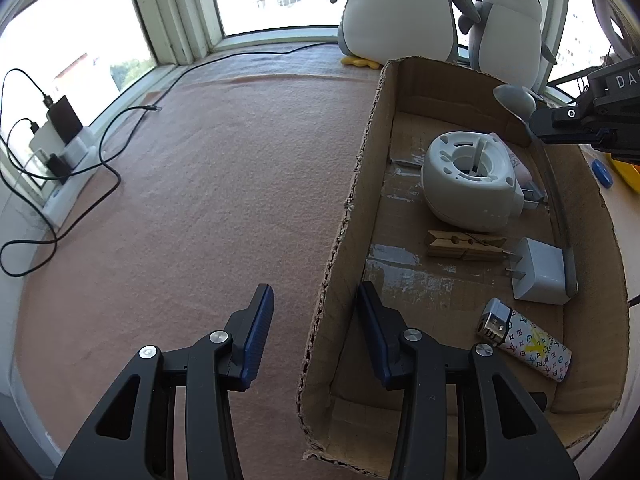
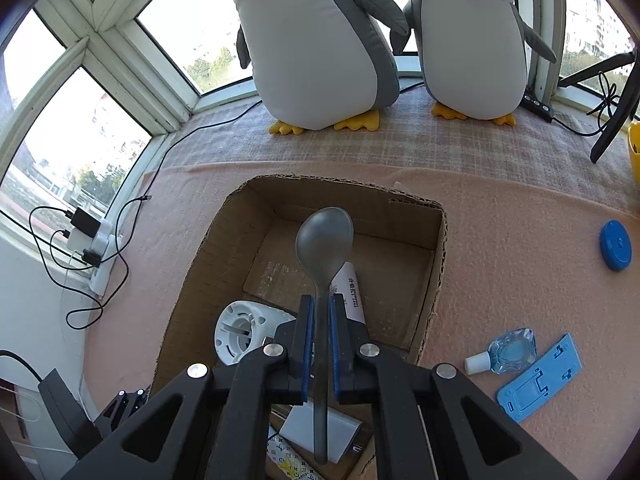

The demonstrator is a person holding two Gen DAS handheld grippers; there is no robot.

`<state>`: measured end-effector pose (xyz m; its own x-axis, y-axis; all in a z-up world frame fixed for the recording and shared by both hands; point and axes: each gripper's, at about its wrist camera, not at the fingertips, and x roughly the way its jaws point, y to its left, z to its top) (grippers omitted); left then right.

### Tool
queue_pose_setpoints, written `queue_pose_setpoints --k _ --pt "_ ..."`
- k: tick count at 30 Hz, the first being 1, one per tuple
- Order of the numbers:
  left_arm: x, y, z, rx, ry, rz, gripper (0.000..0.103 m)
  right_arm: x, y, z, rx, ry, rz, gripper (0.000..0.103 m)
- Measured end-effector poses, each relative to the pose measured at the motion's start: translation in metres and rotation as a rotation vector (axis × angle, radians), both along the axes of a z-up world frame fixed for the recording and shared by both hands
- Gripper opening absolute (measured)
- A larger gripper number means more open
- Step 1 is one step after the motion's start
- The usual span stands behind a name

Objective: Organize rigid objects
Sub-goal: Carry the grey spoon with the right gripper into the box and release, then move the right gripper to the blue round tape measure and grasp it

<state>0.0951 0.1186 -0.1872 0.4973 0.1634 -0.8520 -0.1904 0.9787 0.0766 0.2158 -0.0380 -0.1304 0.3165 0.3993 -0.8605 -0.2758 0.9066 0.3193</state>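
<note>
My right gripper (image 2: pixel 319 344) is closed on the handle of a grey plastic spoon (image 2: pixel 323 248), and the spoon bowl points forward above the open cardboard box (image 2: pixel 438 264). My left gripper (image 1: pixel 316 320) stands astride the box's left wall (image 1: pixel 340 240), one finger outside and one inside; the pads sit close to the cardboard, but I cannot tell if they press it.

Inside the box lie a white round plastic base (image 1: pixel 468 176), a wooden clothespin (image 1: pixel 464 245), a white plug adapter (image 1: pixel 540 271) and a patterned lighter (image 1: pixel 524 340). These things fill the near and middle part of the box floor, under the spoon handle. The far part of the floor, under the spoon bowl, is bare except for a white tube with print (image 2: pixel 352 292).

On the pink cloth surface (image 2: pixel 520 240), to the right of the box, I see a blue round lid (image 2: pixel 616 245), a small blue bottle with a white cap (image 2: pixel 504 352) and a blue plastic stand (image 2: pixel 540 380). Two plush penguins (image 2: pixel 320 40) stand behind the box at the window.

The left wrist view shows the clothespin and the whole lighter, which my right gripper mostly hides in its own view. It also shows the charger and black cables (image 1: pixel 60 140) at the left window more clearly. Only the right wrist view shows the bottle and the stand.
</note>
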Motion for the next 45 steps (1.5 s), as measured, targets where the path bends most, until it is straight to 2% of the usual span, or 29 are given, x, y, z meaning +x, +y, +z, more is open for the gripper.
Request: queue_pose_setpoints --k 2,4,6,10,13,22,31,38,42,45 --pt "0.000 0.000 0.000 0.000 0.000 0.000 0.043 0.000 0.000 0.001 0.000 0.004 0.004 0.016" --pt "0.000 0.000 0.000 0.000 0.000 0.000 0.043 -0.002 0.001 0.003 -0.003 -0.004 0.008 0.040" --pt "0.000 0.000 0.000 0.001 0.000 0.000 0.043 -0.004 0.000 0.008 -0.008 -0.027 0.009 0.048" --pt "0.000 0.001 0.000 0.004 0.002 -0.001 0.043 -0.005 -0.004 0.014 -0.022 -0.048 0.010 0.053" --pt "0.000 0.000 0.000 0.003 0.001 0.000 0.043 -0.006 -0.009 0.018 -0.018 -0.060 0.004 0.056" --pt "0.000 0.001 0.001 0.013 0.004 -0.005 0.043 -0.013 -0.037 0.027 0.021 -0.065 -0.023 0.056" --pt "0.000 0.000 0.000 0.023 0.007 -0.011 0.043 -0.023 -0.089 0.042 0.070 -0.098 -0.084 0.056" --pt "0.000 -0.001 0.001 0.026 0.003 -0.010 0.043 -0.029 -0.142 0.062 0.038 -0.168 -0.164 0.057" --pt "0.000 -0.002 0.001 0.029 0.005 -0.014 0.043 -0.027 -0.173 0.064 0.014 -0.166 -0.198 0.066" --pt "0.000 -0.002 0.001 0.036 0.007 -0.016 0.043 -0.026 -0.193 0.060 -0.028 -0.157 -0.215 0.067"
